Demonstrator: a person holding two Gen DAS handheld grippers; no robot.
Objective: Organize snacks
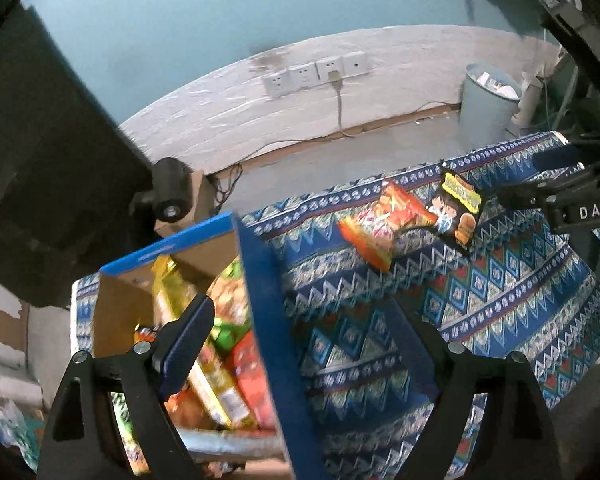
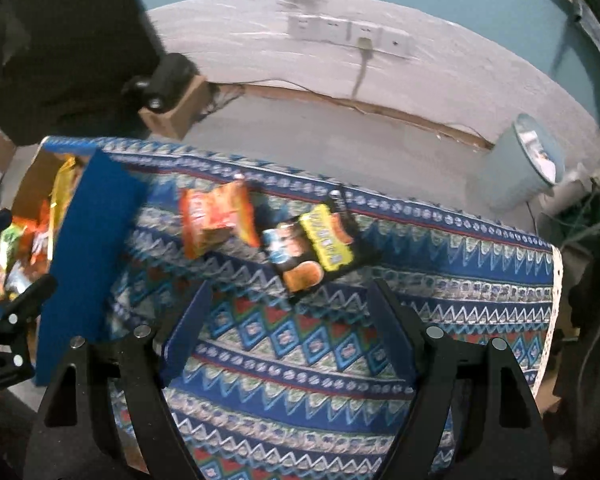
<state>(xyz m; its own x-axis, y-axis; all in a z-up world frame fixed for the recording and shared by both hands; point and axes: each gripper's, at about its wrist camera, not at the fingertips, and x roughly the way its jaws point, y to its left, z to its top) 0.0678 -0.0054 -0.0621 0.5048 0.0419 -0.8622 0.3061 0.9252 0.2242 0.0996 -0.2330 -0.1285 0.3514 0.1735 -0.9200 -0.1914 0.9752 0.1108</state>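
At the left of both views stands the box [image 1: 260, 304], blue outside, already stacked with packets. The left gripper [image 1: 300, 328] hangs over its right wall, jaws wide and holding nothing. In the middle of the patterned cloth [image 2: 300, 360] lie the orange packet [image 2: 216, 220] and, touching it, the black packet [image 2: 312, 252]. The right gripper [image 2: 288, 316] hovers just below them in its view, jaws wide, empty. Best to close on one packet's free edge, so the other stays put.

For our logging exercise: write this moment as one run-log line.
left gripper: open, empty | right gripper: open, empty | orange packet, black packet: on cloth | box: part-filled
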